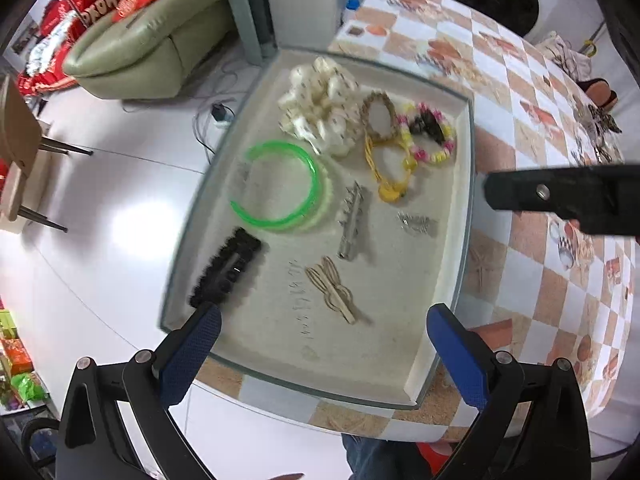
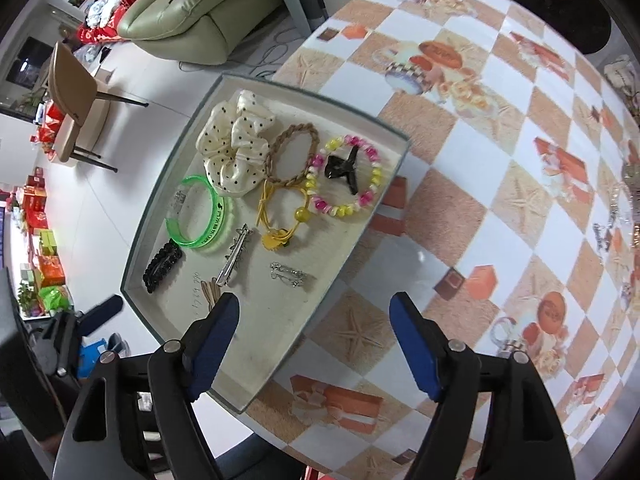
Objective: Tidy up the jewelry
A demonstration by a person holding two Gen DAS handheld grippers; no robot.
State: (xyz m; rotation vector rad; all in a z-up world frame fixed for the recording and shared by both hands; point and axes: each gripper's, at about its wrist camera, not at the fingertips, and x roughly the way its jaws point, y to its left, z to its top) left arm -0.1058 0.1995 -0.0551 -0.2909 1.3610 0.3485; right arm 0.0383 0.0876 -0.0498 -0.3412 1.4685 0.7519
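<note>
A glass-rimmed tray (image 1: 466, 200) (image 2: 160, 200) on the table's corner holds the jewelry. In it lie a white dotted scrunchie (image 1: 320, 104) (image 2: 234, 148), a braided brown tie (image 2: 294, 156), a pink-and-yellow bead bracelet (image 2: 346, 178) around a black claw clip (image 2: 340, 168), a yellow tie (image 2: 282, 216), a green bangle (image 1: 280, 184) (image 2: 198, 216), a silver clip (image 1: 354, 220), a small pin (image 2: 290, 274), a black fuzzy clip (image 1: 226, 268) and a beige bow clip (image 1: 334, 288). My left gripper (image 1: 324, 344) hangs open above the tray's near end. Open and empty, my right gripper (image 2: 314, 340) hovers over the tray's near right rim.
The table carries an orange-and-white checked cloth (image 2: 460, 240). More loose jewelry (image 2: 624, 200) lies at its far right edge. A green sofa (image 1: 152, 40), a chair (image 2: 76, 112) and white floor lie beyond the tray's left side.
</note>
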